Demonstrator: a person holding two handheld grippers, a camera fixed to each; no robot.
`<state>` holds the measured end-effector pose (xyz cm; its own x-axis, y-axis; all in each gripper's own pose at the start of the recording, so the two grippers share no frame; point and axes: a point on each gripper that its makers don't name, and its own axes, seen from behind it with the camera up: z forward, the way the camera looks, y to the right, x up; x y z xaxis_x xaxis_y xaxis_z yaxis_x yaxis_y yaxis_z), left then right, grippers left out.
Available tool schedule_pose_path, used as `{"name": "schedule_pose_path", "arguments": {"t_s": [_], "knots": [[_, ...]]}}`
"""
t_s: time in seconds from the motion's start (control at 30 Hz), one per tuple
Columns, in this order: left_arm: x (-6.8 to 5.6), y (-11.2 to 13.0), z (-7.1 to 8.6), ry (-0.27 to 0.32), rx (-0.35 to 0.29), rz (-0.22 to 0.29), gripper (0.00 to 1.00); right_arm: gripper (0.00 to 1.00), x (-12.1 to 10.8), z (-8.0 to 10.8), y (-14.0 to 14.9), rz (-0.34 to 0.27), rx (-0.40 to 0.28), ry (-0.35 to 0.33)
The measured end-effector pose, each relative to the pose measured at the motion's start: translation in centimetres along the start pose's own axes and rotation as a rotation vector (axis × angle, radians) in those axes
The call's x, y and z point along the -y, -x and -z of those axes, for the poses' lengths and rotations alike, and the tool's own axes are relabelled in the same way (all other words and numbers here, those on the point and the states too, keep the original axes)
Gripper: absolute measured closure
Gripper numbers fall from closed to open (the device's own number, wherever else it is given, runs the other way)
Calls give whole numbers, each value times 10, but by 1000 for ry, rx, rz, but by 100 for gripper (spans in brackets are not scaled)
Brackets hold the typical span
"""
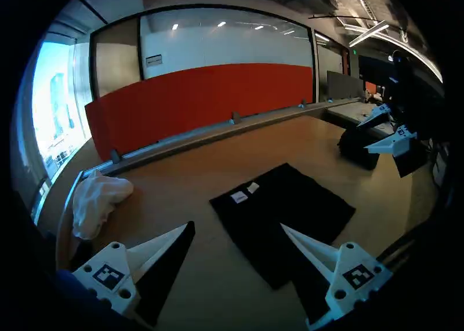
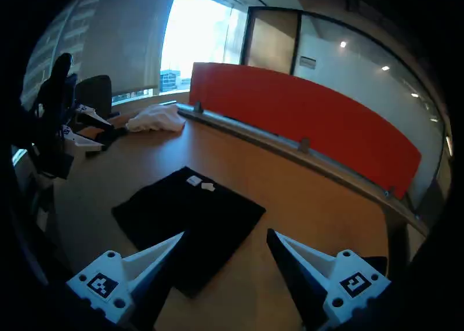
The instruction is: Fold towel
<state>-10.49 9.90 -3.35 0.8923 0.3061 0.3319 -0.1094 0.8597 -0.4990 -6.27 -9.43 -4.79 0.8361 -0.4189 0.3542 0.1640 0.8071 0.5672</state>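
A black towel [image 1: 284, 215] lies flat on the wooden table [image 1: 232, 157], with two small white tags near its far edge. My left gripper [image 1: 238, 232] hovers open above the table, its right finger over the towel's near corner. The right gripper [image 1: 385, 131] appears far off at the table's right side, fingers apart. In the right gripper view the same towel [image 2: 191, 215] lies spread out, and my right gripper [image 2: 226, 238] stands open over its near edge with nothing between the fingers. The left gripper [image 2: 87, 131] shows at the far left, held by a person.
A crumpled white cloth [image 1: 95, 200] lies at the table's left end, also seen as the white cloth [image 2: 156, 117] near the window. A red partition [image 1: 203, 99] with a grey rail runs along the table's far edge. Office chairs [image 2: 93, 93] stand beyond the table.
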Motion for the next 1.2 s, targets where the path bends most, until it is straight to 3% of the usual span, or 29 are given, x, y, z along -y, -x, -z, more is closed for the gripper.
{"name": "schedule_pose_path", "arguments": {"t_s": [0.5, 1.2], "knots": [[-26, 70, -26, 61, 128, -18, 2, 0, 29, -31, 60, 6, 99, -61], [-63, 134, -48, 173, 267, -53, 2, 0, 56, -45, 131, -4, 229, -128]]}}
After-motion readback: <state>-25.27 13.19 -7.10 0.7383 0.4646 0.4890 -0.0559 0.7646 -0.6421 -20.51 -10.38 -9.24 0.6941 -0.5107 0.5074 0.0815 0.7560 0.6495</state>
